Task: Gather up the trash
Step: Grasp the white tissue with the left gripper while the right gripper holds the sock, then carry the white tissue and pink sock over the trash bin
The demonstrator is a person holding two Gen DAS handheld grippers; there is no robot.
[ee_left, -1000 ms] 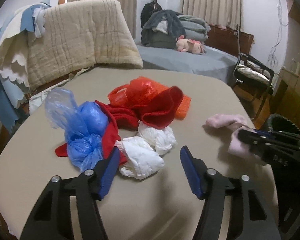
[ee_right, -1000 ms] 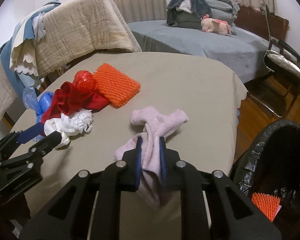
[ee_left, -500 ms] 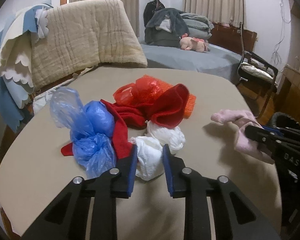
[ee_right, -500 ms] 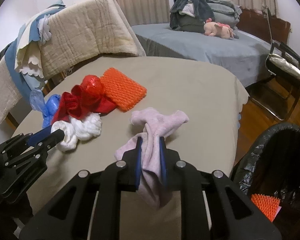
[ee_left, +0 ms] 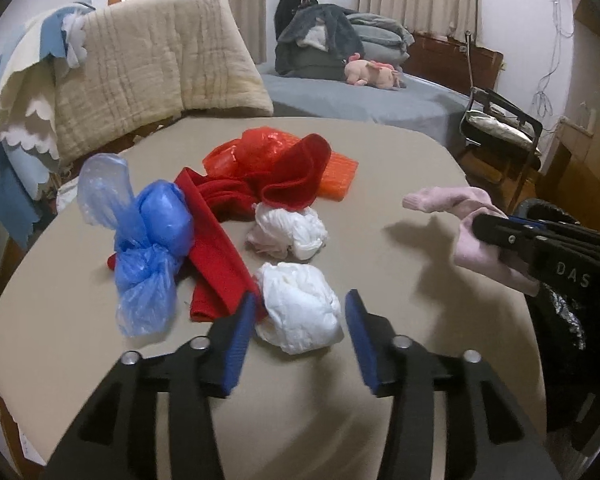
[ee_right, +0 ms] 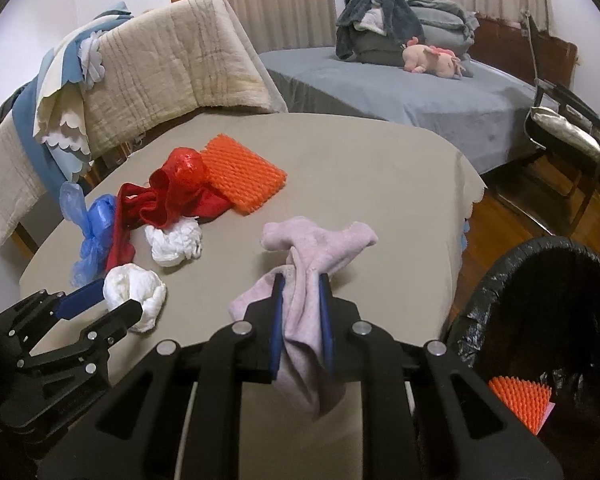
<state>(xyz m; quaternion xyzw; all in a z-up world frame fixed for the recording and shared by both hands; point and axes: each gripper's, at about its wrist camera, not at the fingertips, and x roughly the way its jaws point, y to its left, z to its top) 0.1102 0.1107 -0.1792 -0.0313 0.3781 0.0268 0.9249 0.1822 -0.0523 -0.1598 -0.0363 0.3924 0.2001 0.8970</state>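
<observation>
The left gripper (ee_left: 300,322) has just been opening its fingers, and they now stand apart on both sides of a crumpled white bag (ee_left: 300,306) that lies on the bench (ee_left: 380,168); the blue pads do not press on it. A second white bag (ee_left: 288,232) lies a little further away, just beside a red cloth (ee_left: 220,248) that stretches toward the left fingers. To the left of the red cloth there is a knotted blue plastic bag (ee_left: 152,248), and behind it a red plastic bag (ee_left: 256,148) and an orange mesh pad (ee_right: 240,178) lie touching each other. The right gripper (ee_right: 302,316) has its fingers clamped on a pink cloth (ee_right: 316,248), which hangs down between them, while its upper part spreads above the fingertips. On the right, beside the bench edge, stands a bin with a black liner (ee_right: 496,280), and inside it a piece of orange mesh (ee_right: 520,400) is visible. Behind the bench a beige quilt (ee_right: 172,64) hangs over a chair, and further back there is a bed (ee_right: 400,92) with a pink plush toy (ee_right: 432,56) on it.
</observation>
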